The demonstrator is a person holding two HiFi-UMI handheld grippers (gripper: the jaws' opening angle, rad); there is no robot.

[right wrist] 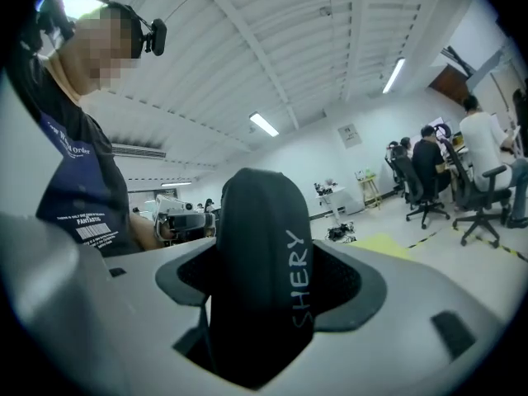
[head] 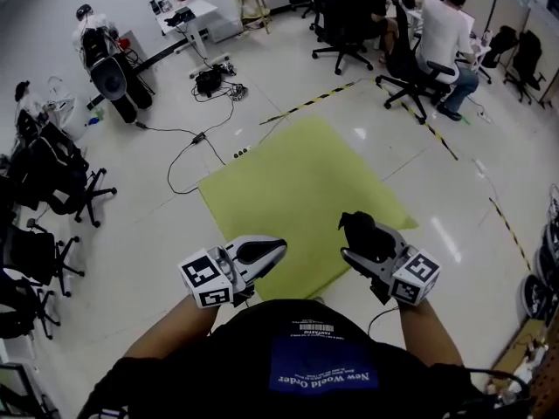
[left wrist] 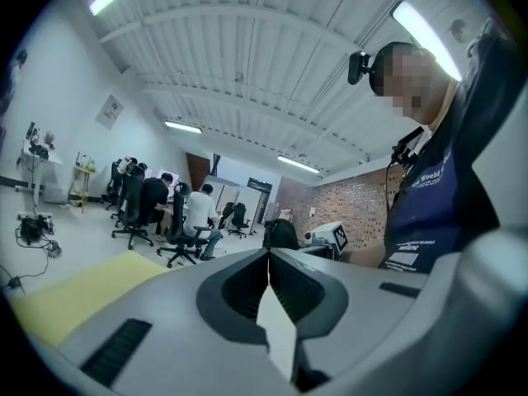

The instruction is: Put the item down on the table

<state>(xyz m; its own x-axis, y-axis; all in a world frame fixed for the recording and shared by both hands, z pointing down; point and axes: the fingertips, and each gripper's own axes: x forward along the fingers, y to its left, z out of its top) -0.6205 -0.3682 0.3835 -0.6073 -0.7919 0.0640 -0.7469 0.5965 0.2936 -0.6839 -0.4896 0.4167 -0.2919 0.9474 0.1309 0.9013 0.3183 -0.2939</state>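
Right gripper view: black item (right wrist: 252, 271) stands lengthwise upright.

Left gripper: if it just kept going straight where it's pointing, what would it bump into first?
Most likely the black item held by the right gripper: it sits straight ahead of the left gripper's closed fingers in its own view. Depth is hard to judge.

Bare yellow mat (head: 297, 190) ahead; office chairs (head: 61, 190) left, cables (head: 188, 151) beyond, seated people (head: 441, 33) far right.
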